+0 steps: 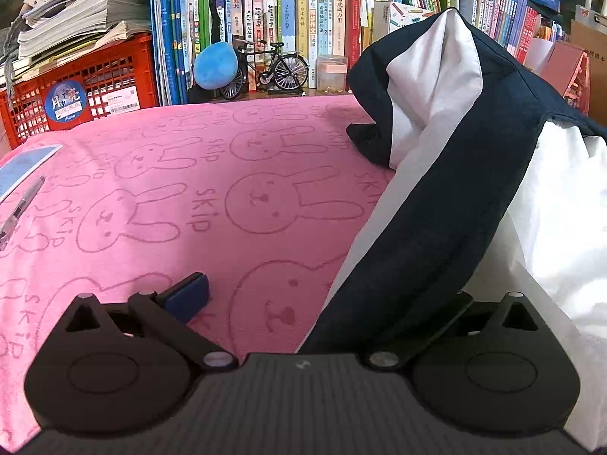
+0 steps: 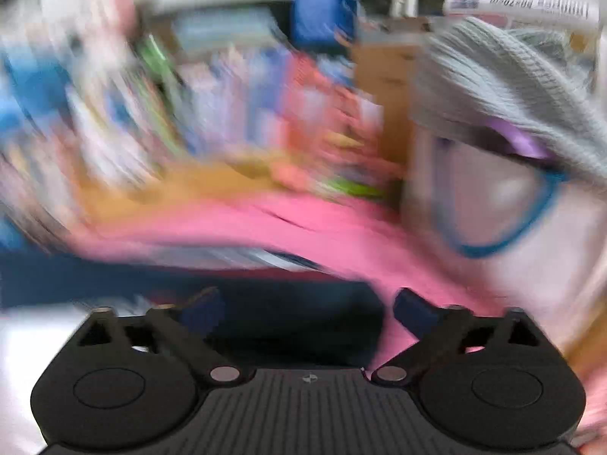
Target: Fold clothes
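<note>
So, your left gripper (image 1: 303,303) has its jaws spread wide; the left blue pad (image 1: 187,295) shows bare over the pink rabbit-print towel (image 1: 189,189) covering the table, while the other finger is hidden under cloth, and nothing looks pinched. Draped over that right side is the navy-and-white soft fabric garment (image 1: 455,189), standing in a rumpled peak w/ white lining showing, bunched at the table's right part, not flat, no neat fold visible. Right wrist view is heavily motion-blurred: your right gripper (image 2: 305,309) also has jaws apart, both blue pads visible, nothing between them, w/ a dark navy part of the garment lying just ahead on the pink towel. A grey knit sleeve (image 2: 512,87) shows at upper right. Handling, as a judgement: cloth looks light, limp, thin, so it'll sag and slide off a single pad; probably not fragile. Grip at a stitched navy edge or corner, not the loose white middle, pinch both layers firmly. Bookshelf (image 1: 303,19) behind, irrelevant.
</note>
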`<state>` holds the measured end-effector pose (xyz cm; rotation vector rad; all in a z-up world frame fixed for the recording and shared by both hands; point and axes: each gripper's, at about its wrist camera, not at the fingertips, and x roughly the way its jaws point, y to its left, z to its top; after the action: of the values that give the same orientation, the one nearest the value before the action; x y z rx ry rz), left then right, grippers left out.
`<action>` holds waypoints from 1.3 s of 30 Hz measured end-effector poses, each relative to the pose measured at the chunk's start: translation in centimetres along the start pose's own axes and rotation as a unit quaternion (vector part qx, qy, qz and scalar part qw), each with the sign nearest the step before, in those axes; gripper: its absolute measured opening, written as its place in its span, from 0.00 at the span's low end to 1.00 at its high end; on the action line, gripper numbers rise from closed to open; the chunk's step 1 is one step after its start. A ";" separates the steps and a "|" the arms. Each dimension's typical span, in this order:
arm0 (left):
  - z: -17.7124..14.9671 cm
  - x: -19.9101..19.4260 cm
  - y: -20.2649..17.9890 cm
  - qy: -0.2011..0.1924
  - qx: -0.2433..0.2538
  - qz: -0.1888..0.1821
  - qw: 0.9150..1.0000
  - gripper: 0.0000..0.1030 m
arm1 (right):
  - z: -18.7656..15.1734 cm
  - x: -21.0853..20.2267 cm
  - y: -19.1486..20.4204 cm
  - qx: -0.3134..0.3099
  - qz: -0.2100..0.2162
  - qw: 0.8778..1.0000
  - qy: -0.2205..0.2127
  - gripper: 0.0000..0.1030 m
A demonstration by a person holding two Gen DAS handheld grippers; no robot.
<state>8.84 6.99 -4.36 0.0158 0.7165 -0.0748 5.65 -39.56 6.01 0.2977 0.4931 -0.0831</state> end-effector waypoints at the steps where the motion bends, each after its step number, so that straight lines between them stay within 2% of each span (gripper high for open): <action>1: 0.0 0.0 0.0 -0.001 0.000 0.001 1.000 1.00 | 0.4 0.5 0.5 0.041 0.066 0.997 0.017 1.00; 2: -0.1 0.0 0.0 -0.001 0.000 0.002 1.000 1.00 | 0.7 1.5 1.3 0.066 0.100 0.992 0.034 1.00; 3: -0.1 -0.1 0.0 -0.002 0.000 0.003 1.000 1.00 | 0.8 2.9 2.2 0.081 0.112 0.989 0.051 1.00; 4: -0.1 -0.1 -0.1 -0.004 0.000 0.004 1.000 1.00 | 0.9 4.7 3.1 0.089 0.099 0.989 0.066 1.00; 6: -0.2 -0.2 -0.1 -0.007 0.002 0.007 1.000 1.00 | 1.0 8.8 4.7 0.094 0.040 0.990 0.093 0.98; 8: -0.3 -0.2 -0.1 -0.009 0.003 0.008 1.000 1.00 | 0.3 13.3 5.2 0.134 0.019 0.980 0.144 0.70; 9: -0.3 -0.2 -0.1 -0.011 0.003 0.008 1.000 1.00 | -0.1 15.1 5.2 0.165 0.025 0.971 0.171 0.27; 10: -0.4 -0.3 -0.1 -0.012 0.002 0.007 1.000 1.00 | -0.4 16.2 5.2 0.202 0.039 0.960 0.190 0.07; 11: -0.4 -0.3 -0.1 -0.013 0.001 0.006 1.000 1.00 | -0.6 16.5 5.6 0.230 0.046 0.953 0.194 0.07; 12: -0.4 -0.3 0.0 -0.014 -0.001 0.005 1.000 1.00 | -0.3 16.0 6.6 0.227 0.042 0.956 0.179 0.07; 15: -0.4 -0.4 0.3 -0.019 -0.011 -0.006 1.000 1.00 | 2.0 13.1 12.7 0.100 0.039 0.989 0.101 0.07; 16: -0.5 -0.5 0.5 -0.020 -0.015 -0.011 1.000 1.00 | 2.6 11.9 15.1 0.058 0.053 0.994 0.082 0.07; 18: -0.5 -0.6 0.8 -0.023 -0.025 -0.018 0.999 1.00 | 3.5 10.1 20.2 -0.001 0.118 0.991 0.069 0.07; 19: -0.5 -0.7 1.0 -0.026 -0.030 -0.021 0.999 1.00 | 3.7 9.3 22.8 -0.026 0.163 0.984 0.072 0.07; 21: -0.7 -0.9 1.4 -0.032 -0.041 -0.027 0.998 1.00 | 3.2 8.0 27.8 -0.074 0.267 0.956 0.095 0.07; 23: -0.8 -1.1 1.7 -0.037 -0.052 -0.030 0.998 1.00 | 1.9 7.3 32.4 -0.121 0.364 0.914 0.134 0.08; 25: -0.8 -1.2 2.0 -0.037 -0.061 -0.033 0.997 1.00 | 0.1 7.0 35.8 -0.156 0.427 0.874 0.170 0.14; 26: -0.8 -1.2 2.1 -0.037 -0.064 -0.036 0.997 1.00 | -0.7 6.9 36.5 -0.169 0.438 0.864 0.180 0.20; 27: -0.8 -1.3 2.2 -0.036 -0.066 -0.039 0.996 1.00 | -1.3 6.9 37.1 -0.181 0.443 0.858 0.189 0.37; 28: -0.7 -1.3 2.3 -0.036 -0.067 -0.041 0.996 1.00 | -1.8 6.8 37.2 -0.191 0.441 0.856 0.191 0.55; 30: -0.7 -1.3 2.3 -0.036 -0.068 -0.043 0.996 1.00 | -1.3 7.0 36.1 -0.200 0.420 0.868 0.175 0.64; 32: -0.7 -1.4 2.3 -0.036 -0.069 -0.044 0.996 1.00 | -0.1 7.2 34.0 -0.201 0.388 0.887 0.150 0.70; 34: -0.8 -1.5 2.4 -0.039 -0.071 -0.043 0.996 1.00 | 0.7 6.8 31.5 -0.205 0.338 0.912 0.114 0.85; 37: -1.2 -2.7 3.2 -0.051 -0.084 -0.077 0.992 1.00 | 0.7 6.9 28.2 -0.249 0.224 0.940 0.063 0.87; 38: -1.3 -3.3 3.9 -0.046 -0.101 -0.098 0.989 1.00 | 0.6 7.0 27.1 -0.264 0.183 0.946 0.046 0.87; 39: -1.4 -3.9 4.8 -0.043 -0.121 -0.121 0.984 1.00 | 0.0 7.2 26.1 -0.273 0.164 0.947 0.040 0.87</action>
<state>5.34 12.04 -2.92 -0.3071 0.6348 -0.2198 15.86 -14.75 9.40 -0.1647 0.5203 0.3873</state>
